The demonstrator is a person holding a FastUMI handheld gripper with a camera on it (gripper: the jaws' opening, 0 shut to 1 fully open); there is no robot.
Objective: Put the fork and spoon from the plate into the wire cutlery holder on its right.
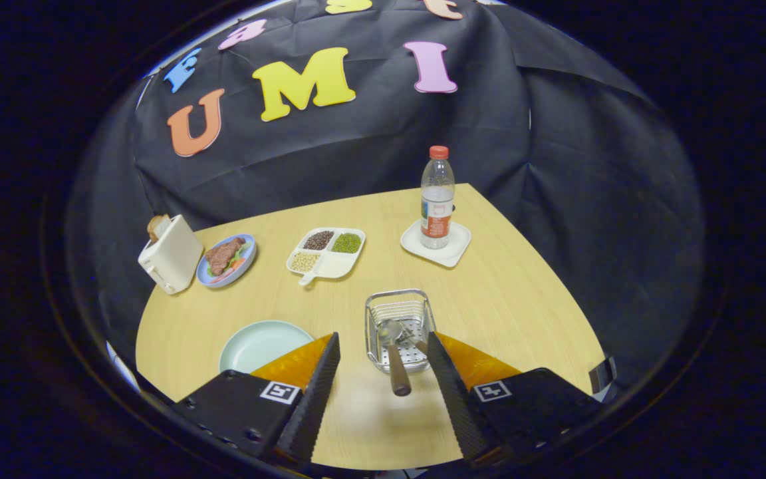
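The hand-held gripper [383, 362] hangs above the near part of the wooden table [522, 313] with its two fingers spread wide apart and nothing pressed between them. Just ahead of the fingers, in the gap between their tips, stands the wire cutlery holder [399, 327], a small metal basket. The spoon [393, 356] lies in it with its bowl inside the basket and its handle sticking out over the near rim toward the gripper, tilted rather than upright. Beside the spoon's bowl, on its right inside the basket, the fork [416, 340] shows in part; its tines are hard to make out. Neither finger touches the spoon, the fork or the basket.

To the left of the holder, partly hidden behind the left finger, sits a pale green plate [256, 342] with a bare surface.

Farther back on the table stand a white divided dish [326, 253] with beans and grains in its compartments, a blue plate of food [227, 261] and, touching or just beside that plate, a cream toaster [170, 256] with bread in its slot. Beyond the holder to the right, a clear water bottle [437, 196] with a red cap stands upright on a small white square tray [453, 251].
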